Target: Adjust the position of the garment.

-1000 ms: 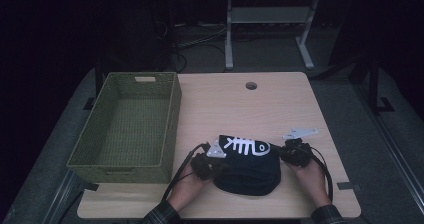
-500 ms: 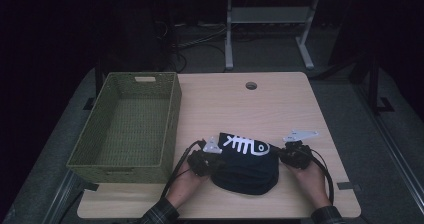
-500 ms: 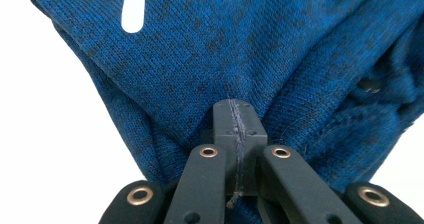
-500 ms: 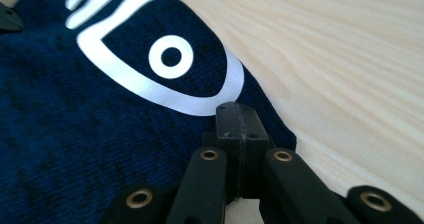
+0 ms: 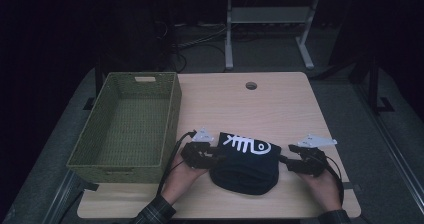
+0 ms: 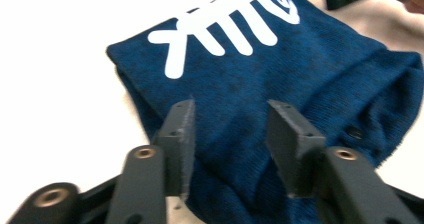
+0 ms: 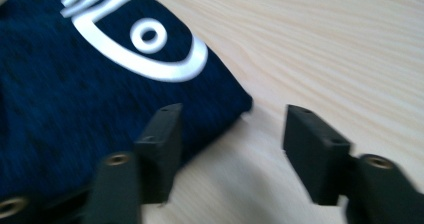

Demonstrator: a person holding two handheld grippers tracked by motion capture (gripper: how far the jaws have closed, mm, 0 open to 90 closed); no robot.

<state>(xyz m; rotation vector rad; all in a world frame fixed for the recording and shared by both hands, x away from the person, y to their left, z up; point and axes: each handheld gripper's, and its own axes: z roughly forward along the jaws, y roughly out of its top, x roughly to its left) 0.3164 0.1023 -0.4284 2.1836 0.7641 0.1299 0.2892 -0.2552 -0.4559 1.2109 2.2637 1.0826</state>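
A folded dark blue garment [image 5: 245, 166] with a white fish-skeleton print lies on the near part of the wooden table [image 5: 265, 109]. My left gripper [image 5: 216, 159] is at its left edge and my right gripper [image 5: 284, 162] at its right edge. Both sets of jaws have just been opening. In the left gripper view, the left gripper [image 6: 231, 111] stands open over the garment [image 6: 310, 69], pads clear of the cloth. In the right gripper view, the right gripper [image 7: 231, 116] stands open at the garment's [image 7: 75, 94] corner, with bare wood between the jaws.
A green woven basket [image 5: 172, 115] stands on the left side of the table, close to my left hand. A round cable hole [image 5: 251, 85] sits near the far edge. The table's front edge is just behind both hands.
Both grippers let go of the garment and drew back from it, the right one to the right. The garment has settled flat on the table.
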